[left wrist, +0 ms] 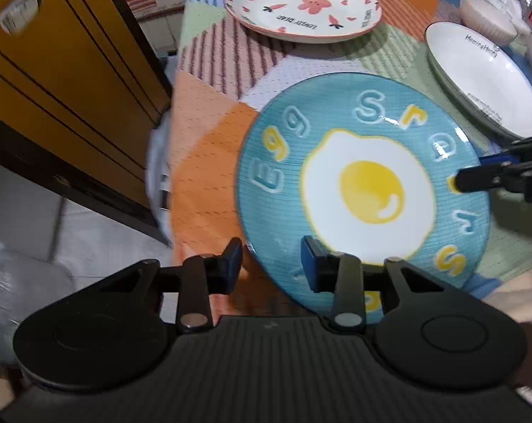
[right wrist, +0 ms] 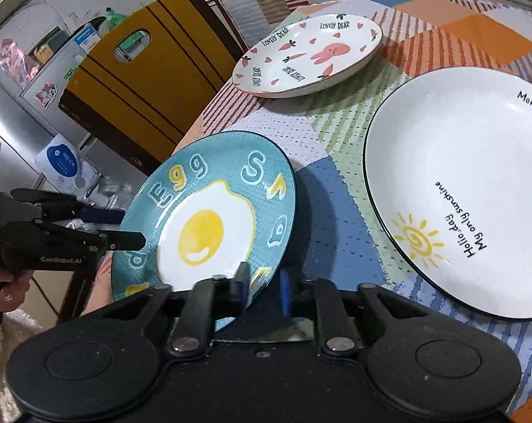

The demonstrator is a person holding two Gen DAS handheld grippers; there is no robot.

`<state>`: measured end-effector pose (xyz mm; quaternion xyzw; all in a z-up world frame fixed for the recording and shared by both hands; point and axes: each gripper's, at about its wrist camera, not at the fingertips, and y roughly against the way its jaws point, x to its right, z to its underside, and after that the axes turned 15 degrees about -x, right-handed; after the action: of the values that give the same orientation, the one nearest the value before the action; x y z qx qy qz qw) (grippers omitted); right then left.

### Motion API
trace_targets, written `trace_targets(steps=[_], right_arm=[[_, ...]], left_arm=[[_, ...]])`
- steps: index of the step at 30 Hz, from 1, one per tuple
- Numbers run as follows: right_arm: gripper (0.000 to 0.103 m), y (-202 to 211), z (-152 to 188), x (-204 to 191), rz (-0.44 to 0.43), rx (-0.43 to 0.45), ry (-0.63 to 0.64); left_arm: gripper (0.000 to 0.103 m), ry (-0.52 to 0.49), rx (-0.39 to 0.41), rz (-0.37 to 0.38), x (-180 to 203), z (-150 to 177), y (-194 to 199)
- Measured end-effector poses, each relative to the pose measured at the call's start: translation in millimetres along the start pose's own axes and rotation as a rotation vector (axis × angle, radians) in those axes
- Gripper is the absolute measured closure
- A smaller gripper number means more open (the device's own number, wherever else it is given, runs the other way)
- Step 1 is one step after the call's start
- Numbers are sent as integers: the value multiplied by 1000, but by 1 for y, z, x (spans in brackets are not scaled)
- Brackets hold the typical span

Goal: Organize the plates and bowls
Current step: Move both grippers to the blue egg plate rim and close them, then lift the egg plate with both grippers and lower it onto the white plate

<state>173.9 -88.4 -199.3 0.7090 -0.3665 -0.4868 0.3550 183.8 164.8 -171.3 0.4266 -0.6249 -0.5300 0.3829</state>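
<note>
Left wrist view first: the bench under its patchwork cloth carries three plates that I can count, and at the far right edge what may be two white bowls (too cut off to be sure). Largest is the white sun plate, lying flat just right of my right gripper. Beyond it sits the bear plate, also flat. The egg plate is the one in hand: it is tilted, its right edge low by the cloth, its left edge raised over the bench edge. It lies between my hands. My left gripper has narrowed on its near rim, one finger under, one over; my right gripper pinches the opposite rim, nearly closed. Neither hand is nearer; both seem to bear it.
</note>
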Motion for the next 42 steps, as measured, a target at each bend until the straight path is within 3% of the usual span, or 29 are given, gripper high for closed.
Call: trace_targets(steps=[7, 9, 13, 18, 25, 35, 36, 42], right_arm=[[88, -5, -3, -2, 30, 12, -25], [87, -7, -6, -2, 30, 6, -15], [86, -12, -9, 4, -9, 1, -52], [84, -11, -11, 2, -3, -19, 37], [84, -2, -11, 1, -43, -23, 89], [84, 62, -12, 2, -4, 98, 115], [84, 70, -12, 4, -21, 76, 171], [83, 104, -12, 28, 38, 154, 132]], left_arm=[[68, 111, -5, -41, 12, 2, -2], [68, 163, 7, -21, 8, 2, -3], [69, 262, -19, 81, -9, -1, -5], [70, 327, -37, 246, -33, 3, -7], [70, 227, -23, 122, -9, 5, 13], [70, 180, 109, 185, 20, -16, 65], [70, 166, 112, 193, 25, -20, 68], [70, 97, 117, 216, 59, -52, 71]])
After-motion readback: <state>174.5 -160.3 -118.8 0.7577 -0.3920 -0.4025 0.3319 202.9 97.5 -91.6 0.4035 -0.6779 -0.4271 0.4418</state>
